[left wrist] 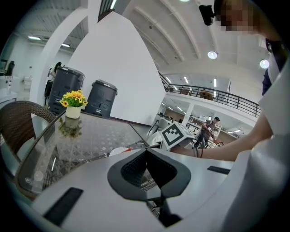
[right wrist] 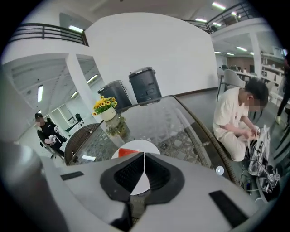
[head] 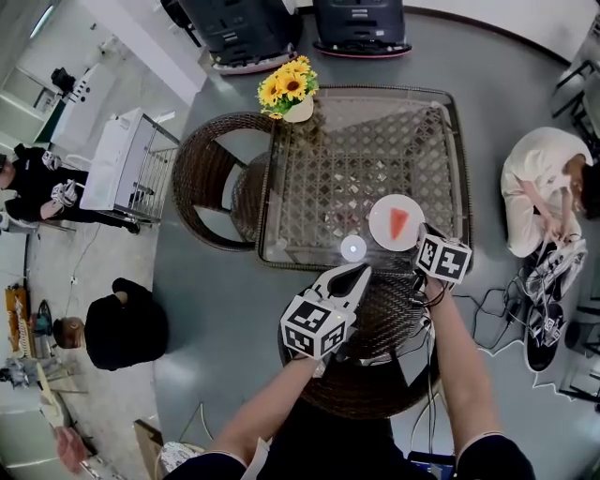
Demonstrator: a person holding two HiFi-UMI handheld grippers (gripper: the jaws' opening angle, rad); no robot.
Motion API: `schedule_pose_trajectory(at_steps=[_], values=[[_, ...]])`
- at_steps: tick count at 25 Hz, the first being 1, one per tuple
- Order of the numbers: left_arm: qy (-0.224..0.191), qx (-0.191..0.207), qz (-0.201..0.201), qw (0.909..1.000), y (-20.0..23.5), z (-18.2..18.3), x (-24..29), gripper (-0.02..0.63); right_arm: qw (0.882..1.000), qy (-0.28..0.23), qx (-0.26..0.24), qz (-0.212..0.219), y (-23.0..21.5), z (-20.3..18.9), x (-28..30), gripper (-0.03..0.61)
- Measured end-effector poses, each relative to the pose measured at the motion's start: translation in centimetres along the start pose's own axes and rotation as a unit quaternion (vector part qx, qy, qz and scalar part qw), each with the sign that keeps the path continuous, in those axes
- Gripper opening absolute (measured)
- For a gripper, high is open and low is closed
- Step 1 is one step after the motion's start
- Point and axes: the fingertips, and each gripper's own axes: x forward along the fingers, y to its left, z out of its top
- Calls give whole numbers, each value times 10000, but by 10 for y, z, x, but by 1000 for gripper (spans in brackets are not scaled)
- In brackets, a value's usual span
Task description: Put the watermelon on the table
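- Your left gripper [left wrist: 146,152] is nearest, held over your lap short of the table edge; jaws together, nothing in them.
- Right gripper [right wrist: 144,156]: jaws together too, only a thin slit, empty, tips just beside the white plate [head: 382,214].
- Watermelon slice [head: 399,221] lies flat on that plate, at the near right part of the glass-topped table [head: 356,141].
- Judgement: the slice isn't gripped yet; you have to part the jaws first.
- Risk: nudge the rim with shut jaws and the plate probably skates on the glass, and it's near the edge on your side.
- Risk: the wedge looks thin and likely slick; squeeze hard and it may crush, or pinch the tip and it may slip out.
- Surface: clear glass over wicker lattice, smooth, reflective.
- Sunflower vase [head: 289,94] at the far left corner, well apart from the plate.
- Wicker chair [head: 202,178] at the table's left side.
- Room: grey floor, two dark bins [head: 244,28] beyond the table, a seated person [head: 539,183] at right, cables [head: 511,300] on the floor nearby.
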Motion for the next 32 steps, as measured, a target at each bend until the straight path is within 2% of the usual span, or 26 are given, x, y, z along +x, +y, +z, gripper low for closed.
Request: schedule_pose_trajectory(at_steps=[6,11,15,25,29,32], values=[[-76,101,-48,9999,-3,11,-1,5,9919,-931,-721,471,35,31,-38,5],[-154,207,-126,9996,-10,20,-4,5,9729,-1678,-1404,753,73,51,-82,5],[-212,240,-169,9993,-14,26,-5,5,9583,-2059,-1683,1051,98,59,-109,5],[-294,216,-118,9993,-13,33,-9,5,9247,-2651,-2236,1568,144,63,-159,3],[-294,209,-128,9993,-10,32,-11,5,9182,-2745,-2304,1687,155,59,-168,3],[-313,189,-125,9993,-9,31,-12,5,9181,-2776,-2199,1781,159,55,-169,3]])
